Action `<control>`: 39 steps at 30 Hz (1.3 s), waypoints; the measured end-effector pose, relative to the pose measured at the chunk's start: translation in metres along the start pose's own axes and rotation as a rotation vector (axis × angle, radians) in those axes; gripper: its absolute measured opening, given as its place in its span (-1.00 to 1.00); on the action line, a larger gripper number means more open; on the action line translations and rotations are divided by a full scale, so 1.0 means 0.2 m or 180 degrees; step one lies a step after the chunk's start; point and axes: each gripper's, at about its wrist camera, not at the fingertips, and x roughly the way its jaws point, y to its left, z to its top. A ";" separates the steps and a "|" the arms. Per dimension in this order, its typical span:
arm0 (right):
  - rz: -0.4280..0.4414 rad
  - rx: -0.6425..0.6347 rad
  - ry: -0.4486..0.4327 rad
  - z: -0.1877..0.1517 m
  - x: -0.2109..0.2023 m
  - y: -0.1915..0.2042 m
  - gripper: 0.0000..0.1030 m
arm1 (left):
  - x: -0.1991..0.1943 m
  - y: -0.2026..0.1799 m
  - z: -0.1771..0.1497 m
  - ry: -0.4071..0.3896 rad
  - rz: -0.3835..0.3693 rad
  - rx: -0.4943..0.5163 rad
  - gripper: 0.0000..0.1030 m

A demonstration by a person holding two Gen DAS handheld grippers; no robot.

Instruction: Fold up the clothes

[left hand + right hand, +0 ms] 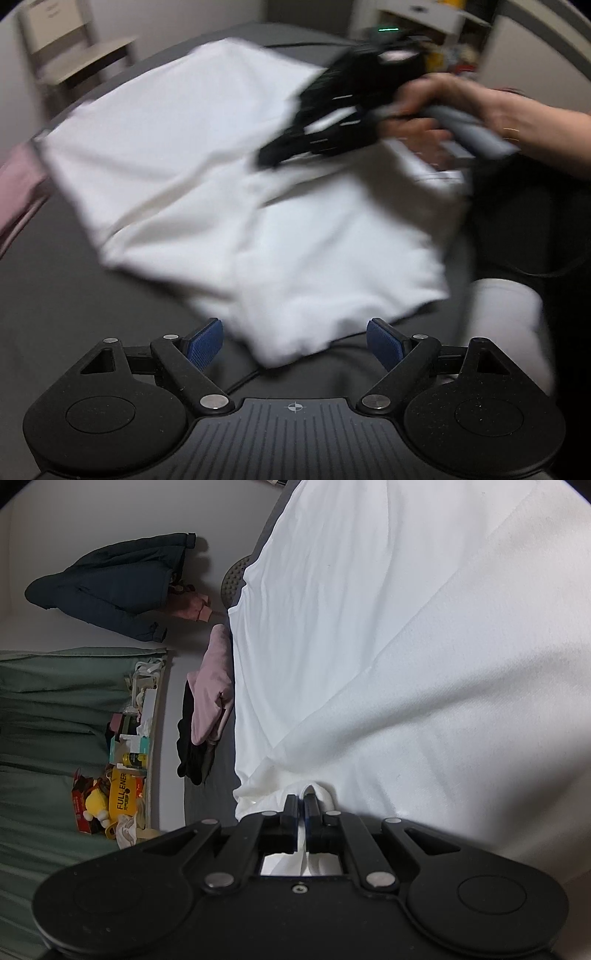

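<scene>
The left claw (294, 341) is spread apart, empty, above the near hem of the white garment (207, 177) spread on the dark grey bed (55, 295). The right claw (303, 806) pinches a fold of that garment. Pink clothes (212, 698) lie beside it, a dark jacket (110, 583) farther off.

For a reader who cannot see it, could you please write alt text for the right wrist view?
The right gripper is shut on a pinched edge of a white garment that fills most of the view. To the left, a pink garment lies beside it on the grey surface, with a dark jacket and clutter beyond.
</scene>
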 end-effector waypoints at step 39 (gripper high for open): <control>-0.1551 -0.5061 0.1142 -1.17 -0.07 0.47 -0.28 | 0.14 0.23 -0.03 -0.0112 -0.0685 -0.2269 -0.91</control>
